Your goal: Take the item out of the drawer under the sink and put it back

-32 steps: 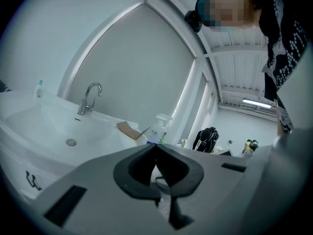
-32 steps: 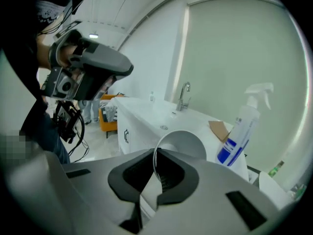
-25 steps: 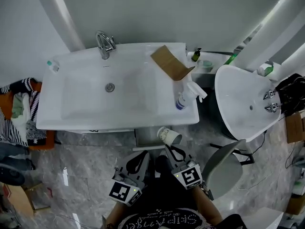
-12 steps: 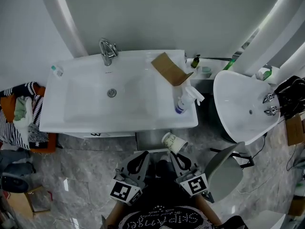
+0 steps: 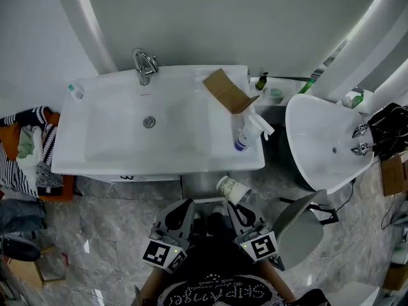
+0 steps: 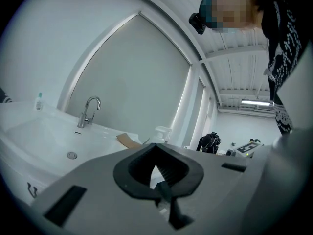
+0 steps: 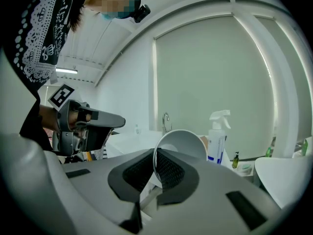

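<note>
A white paper cup (image 5: pixel 232 189) hangs tilted just below the front edge of the white sink (image 5: pixel 159 161), mouth turned toward me. My right gripper (image 5: pixel 230 203) is shut on its rim. In the right gripper view the cup (image 7: pixel 183 146) sits pinched between the jaws of the right gripper (image 7: pixel 152 174), its opening facing the camera. My left gripper (image 5: pixel 184 205) is beside it on the left, shut with nothing held; in its own view the left gripper (image 6: pixel 157 179) has its pads together. A dark gap, the drawer (image 5: pixel 201 185), shows under the sink behind the cup.
On the sink top stand a faucet (image 5: pixel 144 64), a folded cardboard piece (image 5: pixel 226 89) and a spray bottle (image 5: pixel 246 134). A second white basin (image 5: pixel 328 142) and a grey chair (image 5: pixel 296 225) are at the right. Clothes (image 5: pixel 29 148) lie piled at the left.
The cup and right gripper came slightly toward me, away from the drawer gap. The left gripper shifted a little to the left. Little has moved in the last half second.
</note>
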Action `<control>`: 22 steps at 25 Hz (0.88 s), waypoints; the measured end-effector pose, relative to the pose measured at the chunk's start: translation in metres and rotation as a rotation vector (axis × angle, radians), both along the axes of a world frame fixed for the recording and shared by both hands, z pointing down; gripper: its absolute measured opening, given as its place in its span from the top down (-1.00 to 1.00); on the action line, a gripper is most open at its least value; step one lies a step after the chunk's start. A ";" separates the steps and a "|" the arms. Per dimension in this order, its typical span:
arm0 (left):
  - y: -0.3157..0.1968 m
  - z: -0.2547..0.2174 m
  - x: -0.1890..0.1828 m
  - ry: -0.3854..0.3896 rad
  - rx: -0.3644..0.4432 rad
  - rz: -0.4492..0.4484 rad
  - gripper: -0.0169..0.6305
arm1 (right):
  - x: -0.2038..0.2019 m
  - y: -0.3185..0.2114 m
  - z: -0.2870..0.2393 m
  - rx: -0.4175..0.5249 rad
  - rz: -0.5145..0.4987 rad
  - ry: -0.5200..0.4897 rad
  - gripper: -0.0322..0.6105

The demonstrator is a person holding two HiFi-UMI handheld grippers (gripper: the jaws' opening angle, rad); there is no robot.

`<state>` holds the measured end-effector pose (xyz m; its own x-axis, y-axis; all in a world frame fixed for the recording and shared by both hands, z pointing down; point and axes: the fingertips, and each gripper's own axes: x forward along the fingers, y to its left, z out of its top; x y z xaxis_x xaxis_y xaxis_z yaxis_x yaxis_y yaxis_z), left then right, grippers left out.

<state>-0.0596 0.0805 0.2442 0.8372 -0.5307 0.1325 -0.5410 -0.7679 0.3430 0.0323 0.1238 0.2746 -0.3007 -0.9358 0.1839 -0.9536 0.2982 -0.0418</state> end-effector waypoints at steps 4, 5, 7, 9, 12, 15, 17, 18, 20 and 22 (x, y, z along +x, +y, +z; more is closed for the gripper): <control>0.002 0.000 0.002 -0.002 -0.002 0.005 0.95 | -0.001 0.000 0.001 -0.002 -0.007 0.002 0.82; 0.003 0.000 0.003 -0.005 -0.002 0.007 0.95 | -0.001 0.001 0.001 -0.002 -0.010 0.003 0.82; 0.005 0.001 0.004 -0.007 -0.003 0.008 0.95 | -0.002 0.002 0.001 -0.003 -0.015 0.006 0.82; 0.006 0.002 0.003 -0.009 -0.005 0.005 0.95 | -0.003 0.003 0.002 -0.007 -0.017 0.005 0.82; 0.006 0.002 0.000 -0.009 -0.009 -0.005 0.95 | -0.004 0.003 0.002 -0.003 -0.020 0.000 0.82; 0.005 0.003 -0.002 -0.009 -0.014 -0.020 0.95 | -0.007 0.004 0.005 -0.010 -0.075 0.150 0.82; 0.004 0.003 -0.005 -0.009 -0.020 -0.030 0.95 | -0.011 0.009 0.017 -0.066 -0.141 0.350 0.82; 0.004 0.003 -0.006 -0.008 -0.023 -0.034 0.95 | -0.013 0.009 0.021 -0.081 -0.162 0.412 0.82; 0.003 0.005 -0.008 -0.007 -0.032 -0.040 0.95 | -0.017 0.007 0.027 -0.071 -0.196 0.473 0.82; 0.003 0.008 -0.008 -0.010 -0.042 -0.045 0.95 | -0.019 0.002 0.034 -0.065 -0.238 0.521 0.82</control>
